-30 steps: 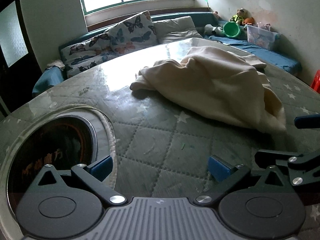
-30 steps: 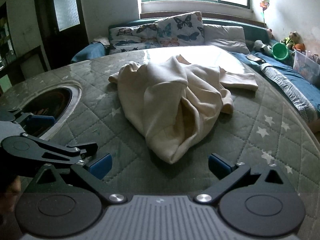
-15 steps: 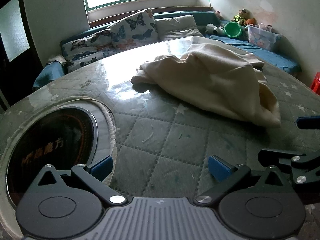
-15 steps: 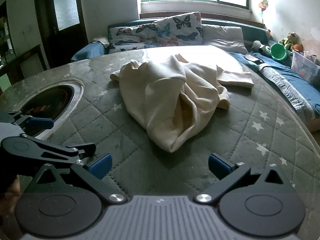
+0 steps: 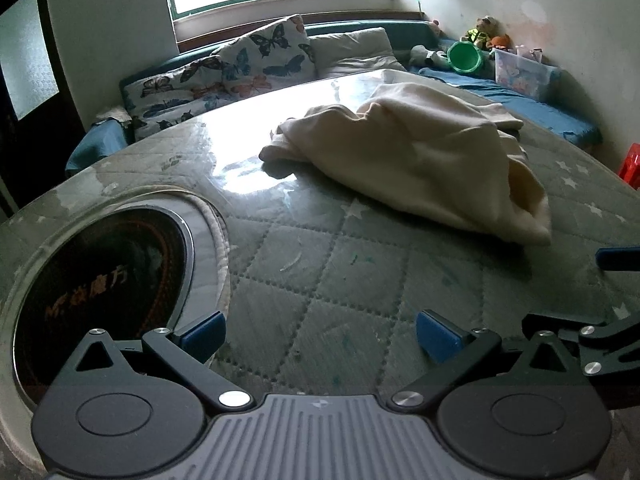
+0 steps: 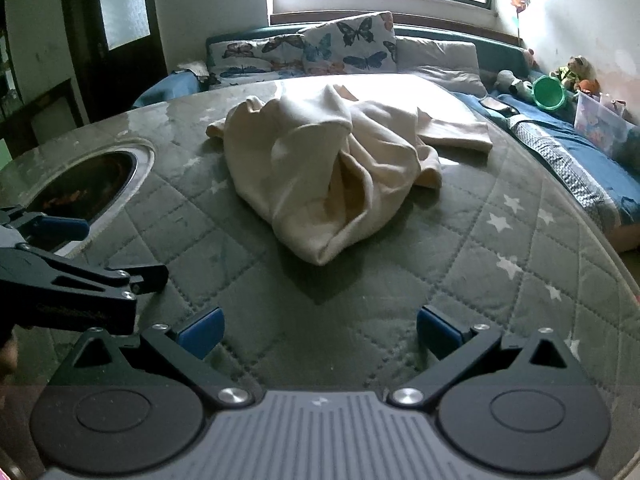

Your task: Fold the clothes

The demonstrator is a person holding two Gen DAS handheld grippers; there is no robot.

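The left tongs [image 5: 318, 334] are gaping wide, gripping nothing; orange lettering in the round hole [image 5: 100, 280] at nine o'clock is unreadable. The right tongs [image 6: 318, 330] are gaping too, empty. The cream garment [image 6: 332, 168] is lying crumpled at twelve o'clock, showing only here its open hem.

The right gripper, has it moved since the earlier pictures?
Yes. The right gripper has pulled back and risen: the cream garment and butterfly pillow look farther away.
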